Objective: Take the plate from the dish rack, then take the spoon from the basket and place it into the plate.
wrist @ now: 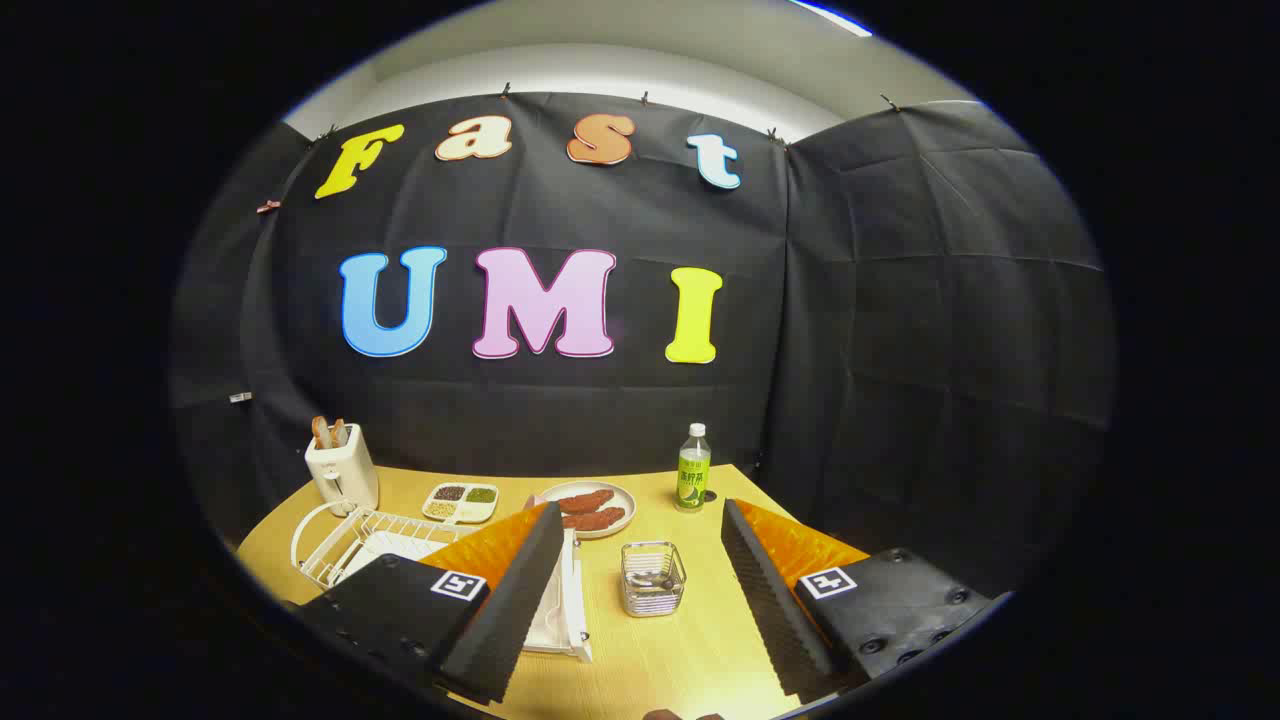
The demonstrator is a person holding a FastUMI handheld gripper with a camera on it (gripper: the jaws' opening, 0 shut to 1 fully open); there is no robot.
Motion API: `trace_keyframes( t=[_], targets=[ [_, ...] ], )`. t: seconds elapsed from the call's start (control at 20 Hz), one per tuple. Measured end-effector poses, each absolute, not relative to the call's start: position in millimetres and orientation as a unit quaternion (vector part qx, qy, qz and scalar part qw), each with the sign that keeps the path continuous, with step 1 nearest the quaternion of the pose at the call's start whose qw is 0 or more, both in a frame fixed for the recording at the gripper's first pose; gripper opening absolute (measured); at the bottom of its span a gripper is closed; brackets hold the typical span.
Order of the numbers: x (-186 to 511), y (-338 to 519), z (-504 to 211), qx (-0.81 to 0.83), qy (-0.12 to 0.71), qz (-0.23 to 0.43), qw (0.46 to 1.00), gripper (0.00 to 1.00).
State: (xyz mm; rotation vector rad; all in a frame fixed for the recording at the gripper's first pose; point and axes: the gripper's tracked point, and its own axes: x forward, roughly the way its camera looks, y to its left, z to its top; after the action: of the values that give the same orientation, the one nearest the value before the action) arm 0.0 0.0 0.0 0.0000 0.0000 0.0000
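Gripper view, from above a wooden table point(690, 640) inside a black-cloth booth. Gripper point(640, 590) held over the near part of the table, fingers spread wide apart, pinching nothing. Small wire basket point(652, 578) standing on the table between the two fingers, just ahead of them, touching neither; something metallic lying inside it, likely the spoon point(650, 577), too small to tell for sure. White dish rack point(350, 540) off to the left, partly hidden behind the left finger, with a looped wire handle at its far left end. White flat piece point(568, 610) showing just beside the inner edge of the left finger, standing on edge against the rack side; cannot tell whether plate or tray. Beyond the fingers, a round plate point(588, 508) carrying two reddish-brown food pieces, near the middle of the table. Left of that plate, a small divided dish point(461, 502) with dark, green and pale fillings in separate compartments. Farther left, near the table's far corner, a white toaster point(341, 470) upright with two brown slices poking out of its top. Right of the round plate, a clear bottle point(693, 468) with a green label and white cap, upright, close to the far table edge.
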Motion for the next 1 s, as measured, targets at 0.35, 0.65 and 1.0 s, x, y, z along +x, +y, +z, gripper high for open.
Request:
trace_keyframes(
  t=[0.35,0.65,1.0],
  targets=[
    [-11,-1,-1,0.004,0.004,0.005,1.000,0.98],
    [-14,8,-1,-0.008,0.001,0.016,1.000,0.97],
    [-7,15,-4,-0.006,0.007,0.023,1.000,0.98]
  ],
)
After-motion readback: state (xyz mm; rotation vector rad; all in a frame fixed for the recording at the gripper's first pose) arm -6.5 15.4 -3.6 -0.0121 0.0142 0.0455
